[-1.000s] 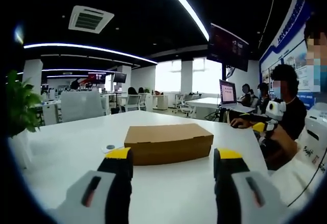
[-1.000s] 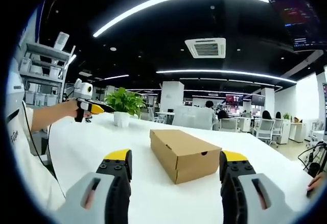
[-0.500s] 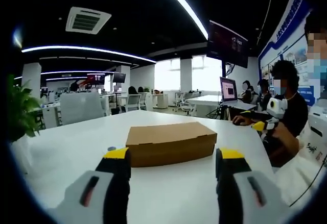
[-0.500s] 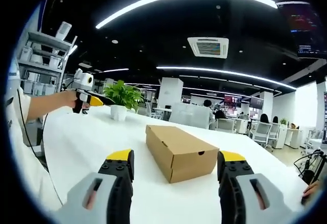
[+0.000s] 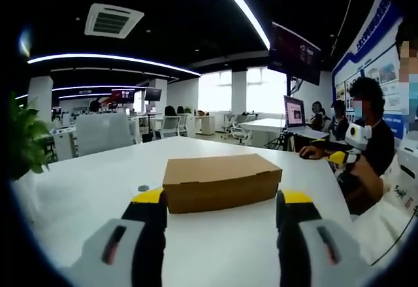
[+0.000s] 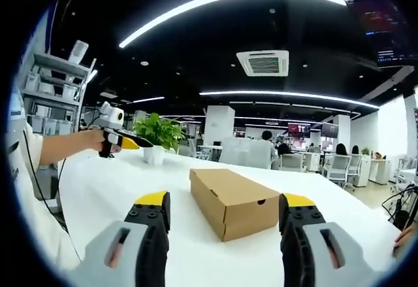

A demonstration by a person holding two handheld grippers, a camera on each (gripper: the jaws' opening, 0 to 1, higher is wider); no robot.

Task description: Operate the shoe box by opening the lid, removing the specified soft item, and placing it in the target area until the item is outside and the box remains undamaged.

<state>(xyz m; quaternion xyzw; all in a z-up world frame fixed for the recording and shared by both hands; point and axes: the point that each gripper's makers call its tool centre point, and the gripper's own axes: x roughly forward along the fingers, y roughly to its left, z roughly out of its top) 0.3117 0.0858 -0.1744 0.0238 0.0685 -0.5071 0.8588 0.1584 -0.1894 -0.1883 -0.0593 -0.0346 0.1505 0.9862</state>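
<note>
Your left gripper (image 5: 221, 202) has its yellow-tipped jaws spread wide apart with nothing between them, and the shoe box (image 5: 221, 181) sits just beyond the tips, at 12 o'clock from the gap, its long side facing you. Compared with a second ago the box looks slightly larger and a touch lower toward the jaws in the left gripper view, which fits your hand having eased closer rather than the box moving. Its lid is closed flat. At 10 o'clock from the left jaw a small round dark object (image 5: 143, 187) lies on the white table (image 5: 85, 189).

Your right gripper (image 6: 224, 208) is likewise parted and empty. In the right gripper view the box (image 6: 237, 201) lies between the jaw tips at 12 o'clock, an end face with a small finger hole turned toward you. At 10 o'clock your other hand (image 6: 99, 140) holds the left gripper above the table edge, lower in the view than half a second ago. Just past it stands a potted plant (image 6: 157, 135).
</note>
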